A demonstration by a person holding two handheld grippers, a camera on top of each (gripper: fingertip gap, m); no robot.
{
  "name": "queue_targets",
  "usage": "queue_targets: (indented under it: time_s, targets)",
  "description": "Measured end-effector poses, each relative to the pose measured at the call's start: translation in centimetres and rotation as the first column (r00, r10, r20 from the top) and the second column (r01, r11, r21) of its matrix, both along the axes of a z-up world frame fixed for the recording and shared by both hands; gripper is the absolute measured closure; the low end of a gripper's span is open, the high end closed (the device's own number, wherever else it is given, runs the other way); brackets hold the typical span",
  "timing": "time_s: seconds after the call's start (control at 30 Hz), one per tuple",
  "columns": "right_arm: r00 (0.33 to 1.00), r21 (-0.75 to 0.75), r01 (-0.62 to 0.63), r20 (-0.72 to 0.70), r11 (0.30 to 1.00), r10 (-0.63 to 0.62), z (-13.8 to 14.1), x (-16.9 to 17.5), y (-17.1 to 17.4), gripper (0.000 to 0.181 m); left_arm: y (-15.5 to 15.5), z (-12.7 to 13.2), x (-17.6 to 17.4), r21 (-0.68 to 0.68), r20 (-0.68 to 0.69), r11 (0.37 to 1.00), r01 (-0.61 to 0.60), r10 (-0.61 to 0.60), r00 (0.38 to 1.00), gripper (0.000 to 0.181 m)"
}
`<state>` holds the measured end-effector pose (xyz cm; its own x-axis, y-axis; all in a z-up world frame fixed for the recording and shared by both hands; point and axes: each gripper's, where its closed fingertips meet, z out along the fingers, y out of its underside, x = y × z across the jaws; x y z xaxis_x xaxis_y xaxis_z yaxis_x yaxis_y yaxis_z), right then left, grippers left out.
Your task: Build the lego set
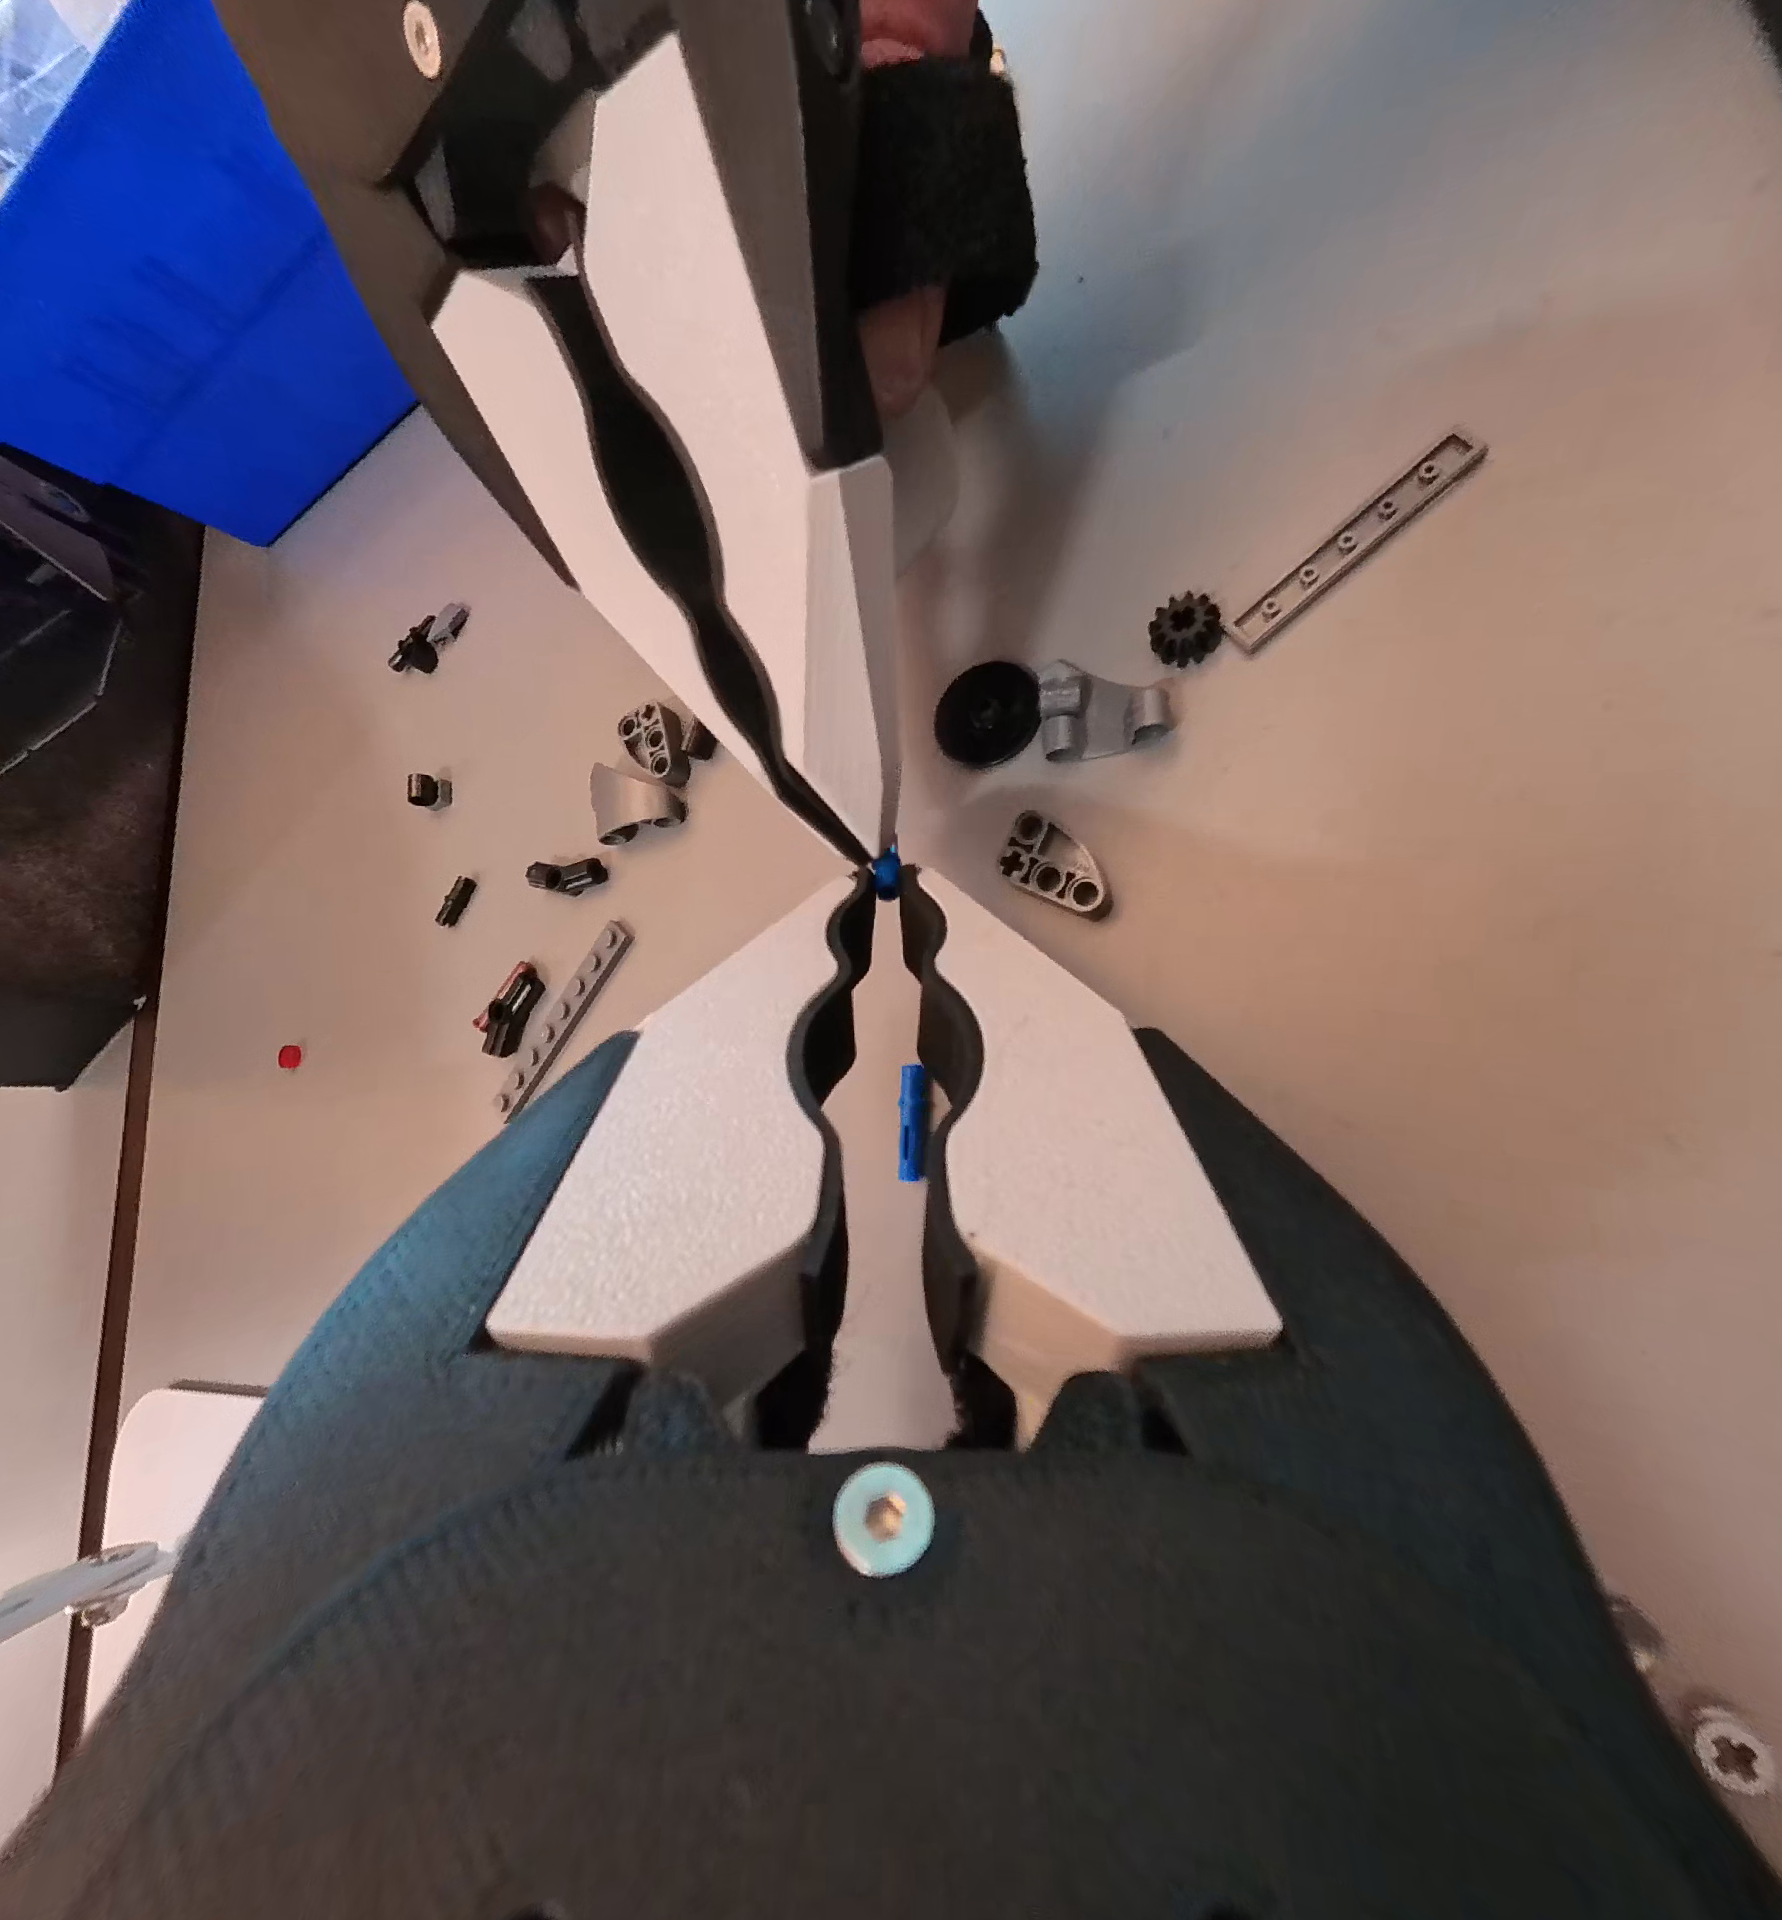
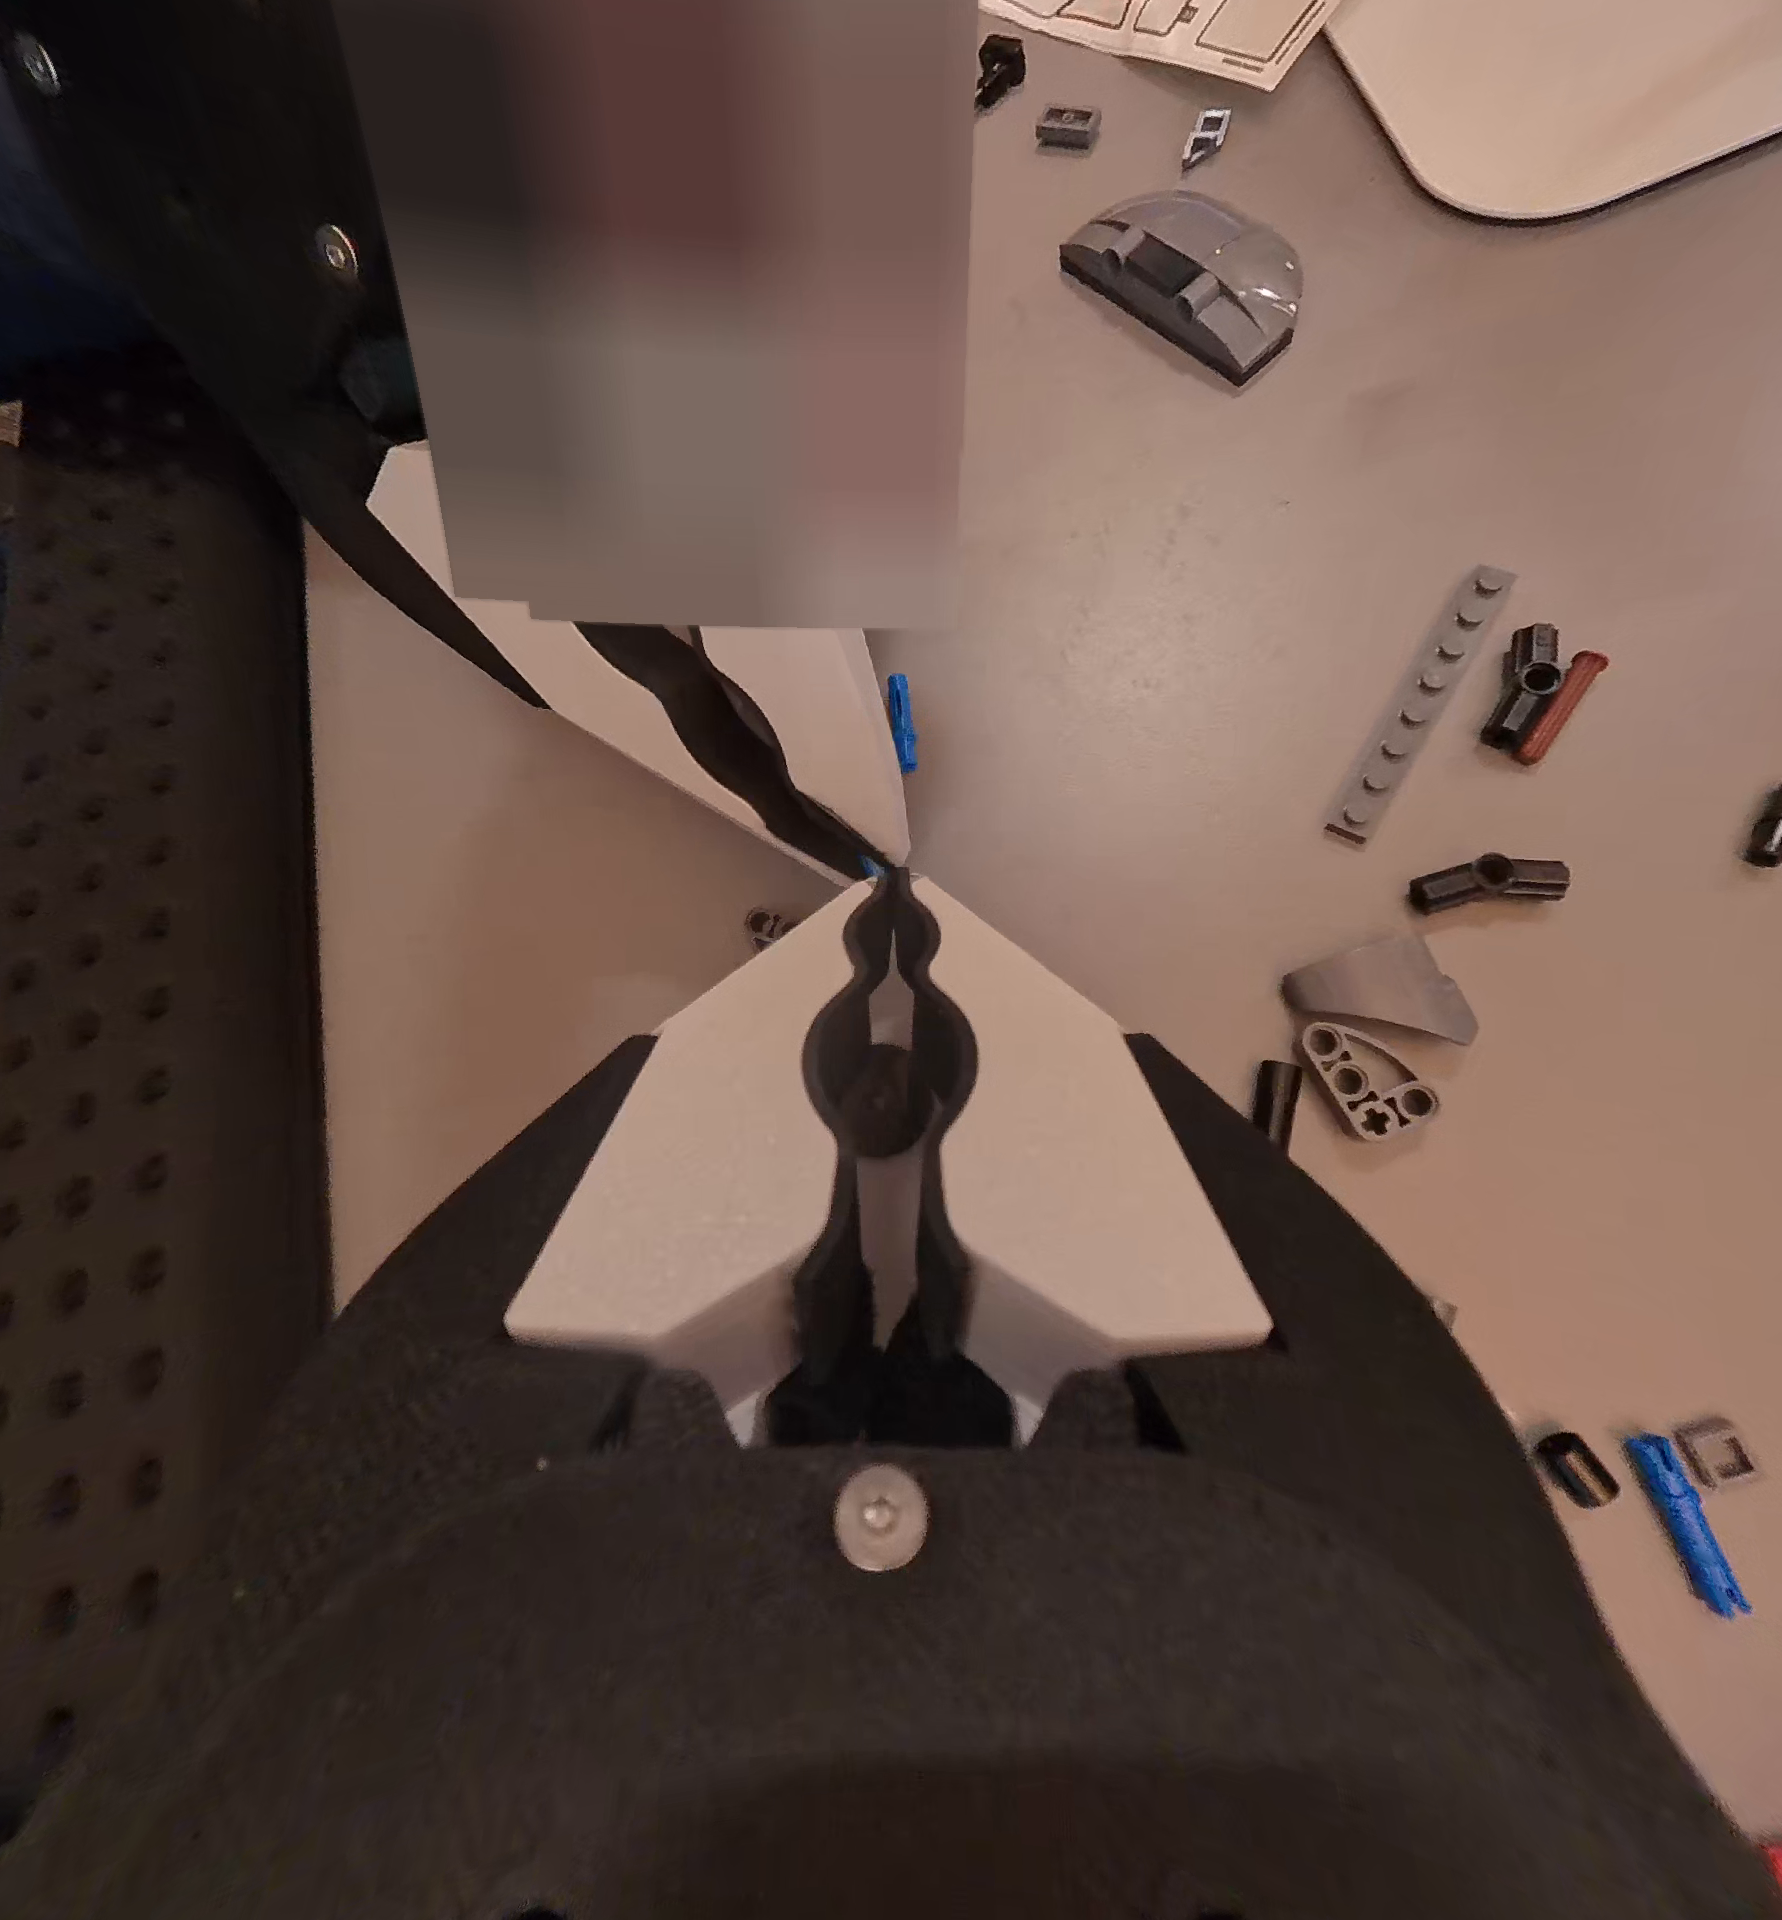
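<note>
My left gripper (image 1: pixel 876 888) and right gripper (image 2: pixel 893 883) meet tip to tip above the beige table (image 1: pixel 1489 1039). A small blue pin (image 1: pixel 887 871) sits between my left gripper's tips, which are shut on it; in the right wrist view only a blue sliver of the pin (image 2: pixel 871 864) shows. My right gripper comes in from above in the left wrist view (image 1: pixel 874 850), its jaws closed, its tips against the pin. I cannot tell whether it also grips the pin. A second blue pin (image 1: pixel 913 1122) lies on the table below.
Loose parts lie around: a black wheel (image 1: pixel 988 714), a grey connector (image 1: pixel 1100 717), a dark gear (image 1: pixel 1186 629), grey plates (image 1: pixel 1365 540) (image 2: pixel 1427 707), a triangular beam (image 1: pixel 1053 864), a grey curved assembly (image 2: pixel 1183 281), a long blue pin (image 2: pixel 1687 1522). A blue bin (image 1: pixel 160 312) stands far left. Left and right tips are no more than a few centimetres apart.
</note>
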<state>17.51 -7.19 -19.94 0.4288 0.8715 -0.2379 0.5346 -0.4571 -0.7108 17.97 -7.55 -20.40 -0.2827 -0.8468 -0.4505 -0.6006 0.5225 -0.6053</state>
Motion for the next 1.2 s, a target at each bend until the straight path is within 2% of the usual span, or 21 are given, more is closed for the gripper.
queue_targets:
  time_s: [0.23, 0.33, 0.63, 0.93, 1.2]
  targets:
    - [1.0, -0.005, 0.005, -0.001, 1.0, -0.005, 0.1, 0.1, 0.0, 0.181, 0.1, 0.1, -0.1, -0.024, 0.003, 1.0, 0.0, 0.0, 1.0, 0.179]
    - [1.0, -0.02, 0.003, 0.026, 1.0, -0.003, -0.1, 0.6, -0.4, 0.173, 0.1, -0.1, -0.5, -0.039, -0.016, 0.999, 0.002, -0.002, 1.0, 0.179]
    - [0.983, -0.088, -0.104, 0.143, 0.991, 0.116, -2.3, 0.6, -2.9, 0.173, -0.1, -0.5, -1.8, -0.097, -0.079, 0.995, 0.018, -0.025, 0.997, 0.179]
    - [0.977, -0.014, -0.117, 0.177, 0.993, 0.118, -2.7, -1.1, -1.8, 0.181, -0.2, -0.7, -3.2, -0.115, -0.14, 0.993, 0.028, -0.044, 0.989, 0.179]
    - [0.976, 0.02, -0.127, 0.179, 0.992, 0.122, -2.7, -2.0, -1.3, 0.18, 0.9, -0.5, -4.4, -0.068, -0.197, 0.998, 0.007, -0.02, 0.98, 0.179]
